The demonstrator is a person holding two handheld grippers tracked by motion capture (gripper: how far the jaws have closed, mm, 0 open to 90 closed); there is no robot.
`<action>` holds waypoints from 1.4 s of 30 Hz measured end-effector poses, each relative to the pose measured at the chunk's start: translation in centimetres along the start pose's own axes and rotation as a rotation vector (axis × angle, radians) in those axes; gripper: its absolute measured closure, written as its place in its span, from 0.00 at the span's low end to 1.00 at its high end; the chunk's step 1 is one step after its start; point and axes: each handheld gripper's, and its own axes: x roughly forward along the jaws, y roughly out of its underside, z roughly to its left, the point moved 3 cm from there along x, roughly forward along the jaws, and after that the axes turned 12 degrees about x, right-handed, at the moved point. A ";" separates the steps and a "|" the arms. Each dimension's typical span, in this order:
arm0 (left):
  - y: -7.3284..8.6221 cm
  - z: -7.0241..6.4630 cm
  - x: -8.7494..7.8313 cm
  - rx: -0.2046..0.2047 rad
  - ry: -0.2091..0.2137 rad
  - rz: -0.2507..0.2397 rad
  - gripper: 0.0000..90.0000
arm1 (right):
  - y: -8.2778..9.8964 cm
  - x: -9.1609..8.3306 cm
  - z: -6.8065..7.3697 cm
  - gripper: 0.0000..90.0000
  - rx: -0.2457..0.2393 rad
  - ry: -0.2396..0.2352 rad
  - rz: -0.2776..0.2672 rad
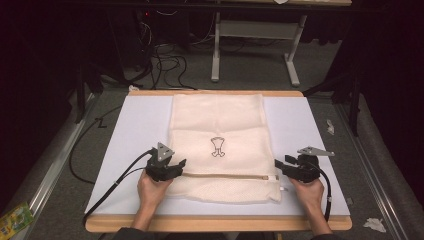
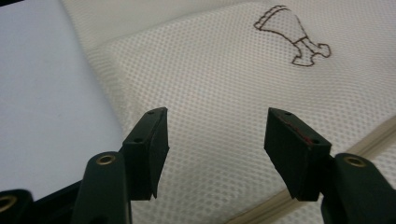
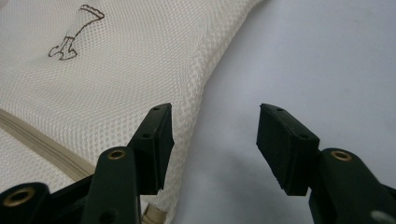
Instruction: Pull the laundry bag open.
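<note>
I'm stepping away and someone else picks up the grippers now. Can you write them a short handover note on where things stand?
Left gripper: open, nothing between the jaws, at the left edge of the mesh laundry bag, just above the zipper.
Right gripper: open, holding nothing, at the bag's right edge near the zipper's end.
Bag: lies flat on the white mat, an upper layer folded over so its edge runs along the zipper, embroidered emblem facing up.
Done: it looks like one fold is laid and released.
Left: probably any further fold or smoothing; regrasp the edges first.
</note>
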 end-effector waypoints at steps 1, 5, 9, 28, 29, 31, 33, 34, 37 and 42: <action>-0.1 -0.1 0.0 -0.008 0.009 -0.008 0.44 | 0.1 -0.1 0.0 0.51 -0.002 -0.004 -0.001; -0.3 -1.0 0.0 0.002 0.020 -0.014 0.44 | 0.7 -0.1 0.4 0.50 -0.002 -0.018 0.001; -0.9 -2.5 0.6 0.030 0.051 -0.016 0.43 | 1.4 0.2 1.0 0.49 -0.011 -0.030 0.021; -3.7 -5.4 1.3 0.057 0.140 -0.062 0.43 | 2.0 1.7 2.7 0.54 -0.086 0.003 0.066; -4.0 -5.6 1.5 0.064 0.149 -0.057 0.43 | 2.0 1.7 2.7 0.54 -0.086 0.003 0.066; -4.6 -6.0 1.9 0.072 0.158 -0.055 0.43 | 2.2 1.7 3.1 0.58 -0.120 0.024 0.067; -5.3 -6.7 2.4 0.078 0.178 -0.056 0.43 | 2.4 1.7 3.5 0.65 -0.171 0.050 0.070; -5.6 -7.0 2.7 0.083 0.185 -0.054 0.43 | 2.4 1.7 3.6 0.68 -0.185 0.047 0.072; -6.5 -8.1 3.4 0.089 0.209 -0.054 0.43 | 2.4 1.7 3.7 0.78 -0.196 0.025 0.078; -7.5 -9.4 4.1 0.121 0.233 -0.045 0.45 | 2.4 1.6 3.5 0.93 -0.216 0.001 0.083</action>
